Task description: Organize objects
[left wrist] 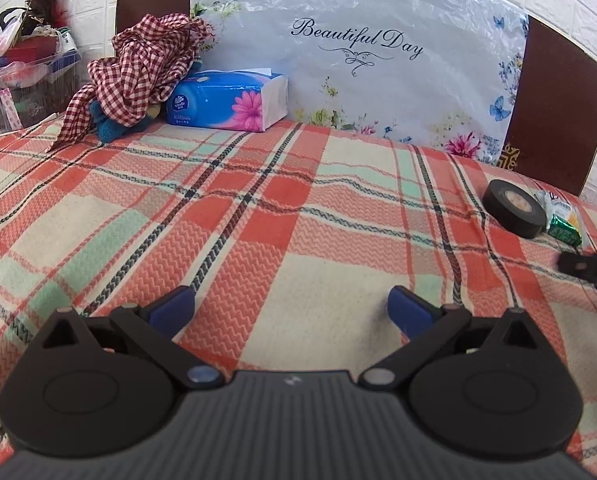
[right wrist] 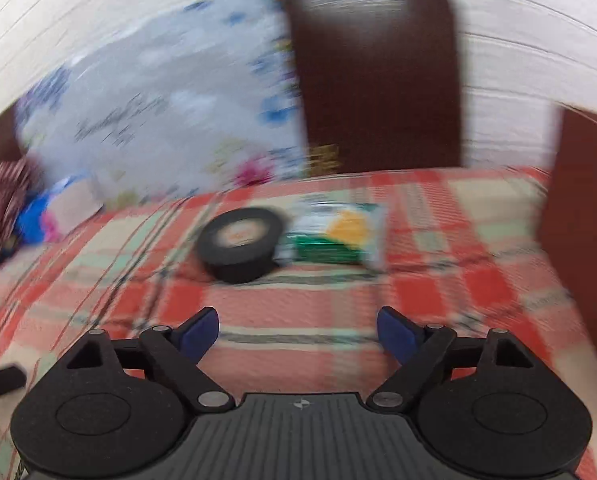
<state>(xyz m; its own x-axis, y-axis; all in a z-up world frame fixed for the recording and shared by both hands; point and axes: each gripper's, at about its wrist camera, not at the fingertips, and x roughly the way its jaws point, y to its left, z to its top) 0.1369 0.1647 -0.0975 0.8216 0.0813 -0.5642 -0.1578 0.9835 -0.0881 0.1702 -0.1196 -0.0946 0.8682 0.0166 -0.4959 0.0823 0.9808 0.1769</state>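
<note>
Left gripper (left wrist: pixel 290 306) had jaws wide apart, nothing btwn, over the plaid blanket (left wrist: pixel 258 208). Right gripper (right wrist: pixel 298 330) also apart, empty. Tape roll (right wrist: pixel 240 244) sat at 12 o'clock from it, touching a green packet (right wrist: pixel 334 236) at its 3 o'clock. Tissue pack (left wrist: pixel 228 100) w/ checked cloth (left wrist: pixel 138 64) lay far back.

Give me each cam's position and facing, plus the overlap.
Left wrist: on the left gripper, angled down over the plaid bedspread toward the tissue pack; own open fingers show.
Right wrist: on the right gripper, blurred, facing the black tape roll and green packet; own open fingers show.
Shared: tape roll, packet, bedspread.
</note>
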